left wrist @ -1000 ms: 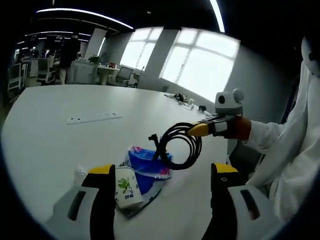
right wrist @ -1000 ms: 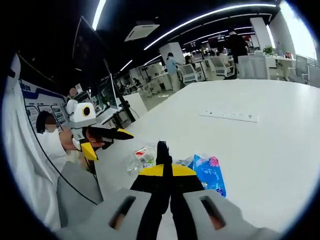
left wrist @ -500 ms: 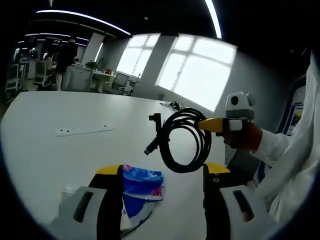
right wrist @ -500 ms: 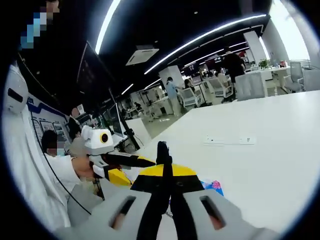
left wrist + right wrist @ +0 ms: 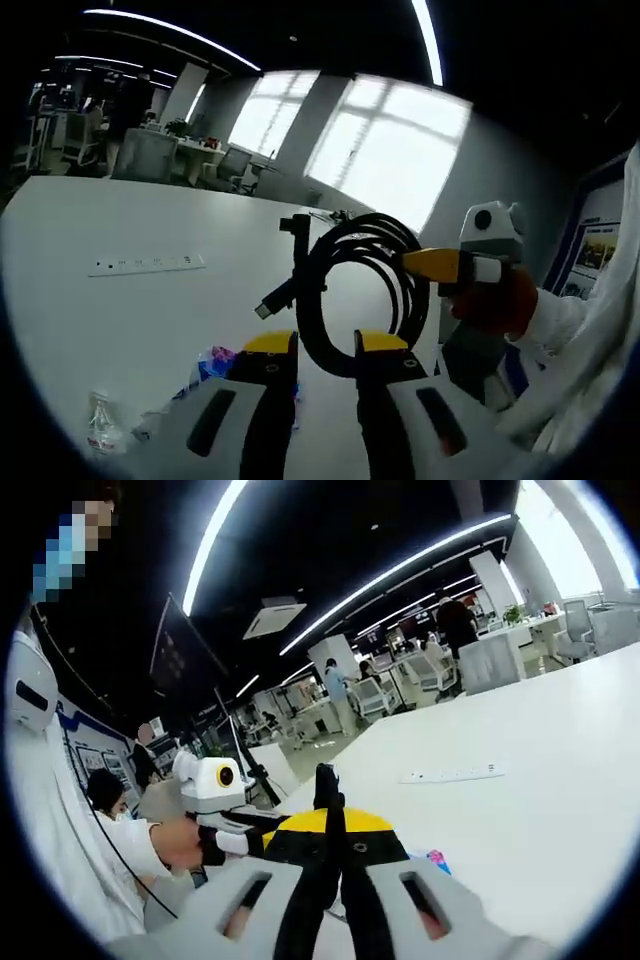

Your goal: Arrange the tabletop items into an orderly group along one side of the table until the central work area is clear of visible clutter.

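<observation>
In the left gripper view, the left gripper [image 5: 326, 346] has its yellow-tipped jaws drawn near together around the bottom arc of a coiled black cable [image 5: 352, 290]; whether the pads actually touch the cable cannot be told. The coil hangs in the air straight ahead of those jaws and just above their tips. The right gripper [image 5: 412, 263] enters from the right and holds the coil's far side in its pressed-together yellow tips. In the right gripper view, the right gripper [image 5: 331, 825] shows its jaws clamped flat on the cable, a black plug end sticking up just beyond the tips.

Left of the left gripper's jaws and a little beyond them, a blue printed packet [image 5: 214, 364] lies on the white table [image 5: 90, 320], with a small clear bottle [image 5: 100, 436] farther left near the table's edge. A patch of the same packet [image 5: 436, 859] shows to the right of the right gripper's jaws. Well beyond, a white power strip [image 5: 146, 265] lies flat and alone on the open tabletop.

By these pictures the tidying is at an early stage: the cable is in the air, apparently being handed over or gathered, the packet and bottle sit loosely together, and the strip has yet to join any group along one side. Desks, chairs and windows fill the office behind.
</observation>
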The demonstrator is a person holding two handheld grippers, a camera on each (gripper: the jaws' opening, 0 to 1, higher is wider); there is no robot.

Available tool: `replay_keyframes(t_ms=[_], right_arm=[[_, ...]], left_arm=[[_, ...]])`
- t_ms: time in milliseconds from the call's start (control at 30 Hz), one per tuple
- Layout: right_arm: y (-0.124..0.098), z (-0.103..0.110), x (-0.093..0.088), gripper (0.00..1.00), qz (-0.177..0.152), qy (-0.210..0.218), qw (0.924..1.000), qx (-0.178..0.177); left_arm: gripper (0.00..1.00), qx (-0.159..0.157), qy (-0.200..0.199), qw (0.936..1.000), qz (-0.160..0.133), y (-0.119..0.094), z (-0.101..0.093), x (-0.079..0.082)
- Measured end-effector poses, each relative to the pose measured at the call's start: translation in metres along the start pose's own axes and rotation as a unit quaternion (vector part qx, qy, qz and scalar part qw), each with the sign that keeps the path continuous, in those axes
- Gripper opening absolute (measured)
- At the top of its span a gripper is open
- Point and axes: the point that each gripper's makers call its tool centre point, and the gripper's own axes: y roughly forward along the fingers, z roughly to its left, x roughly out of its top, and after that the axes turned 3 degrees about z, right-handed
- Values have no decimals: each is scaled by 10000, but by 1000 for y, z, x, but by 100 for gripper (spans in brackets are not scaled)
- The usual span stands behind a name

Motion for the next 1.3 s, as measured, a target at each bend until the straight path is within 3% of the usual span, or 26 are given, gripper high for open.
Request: replay_keyframes(t_ms=[167, 500, 800, 1300], right_arm=[[-10, -10, -2, 0, -86, 149, 9997, -166], [-36, -31, -11, 0, -172, 316, 9976, -588], [-67, -65, -13, 0, -337, 489, 9928, -1037], [-98, -119, -24, 0, -549, 974, 9768, -1825]], left_arm=[[13, 12, -23, 10000, 49, 9, -4, 0], [9, 113, 92, 9988, 467, 34, -17, -13], [9, 23, 133, 9980, 625, 66, -36, -18], [7, -96, 270, 9941, 1045, 129, -44, -23]])
